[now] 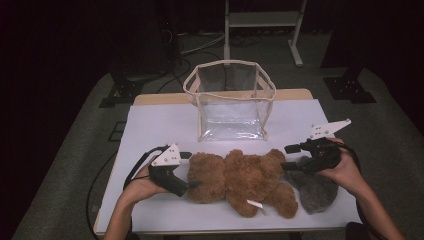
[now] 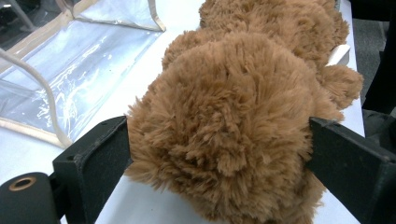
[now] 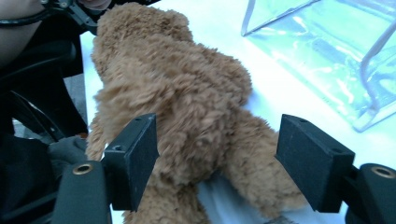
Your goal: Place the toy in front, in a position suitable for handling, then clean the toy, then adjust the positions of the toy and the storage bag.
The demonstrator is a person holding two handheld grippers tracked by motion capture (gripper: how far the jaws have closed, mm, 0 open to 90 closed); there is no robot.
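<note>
Your brown plush teddy bear lies lengthwise across the white table cover, directly on your side of the clear plastic bag with cream piping, which stands upright and open-topped farther from you. The bear's round head end points toward your left hand, its legs toward your right. A small white label sticks out of the bear's near side.

Your left gripper has its two black jaws standing on either side of the bear's head. In the left gripper view the fur bulges between the pads and brushes both of them, yet the head keeps its full round shape and is not pinched, so the claw reads as open around the head, not clamped on it.

Your right gripper sits at the bear's other end, on the side away from the left gripper. In the right gripper view the jaws straddle the bear's legs: the fur lies against the left pad, while a clear gap of table cover shows before the right pad. This claw is open too, holding nothing.

A grey furry soft toy lies touching the bear's leg end, under your right hand.
</note>
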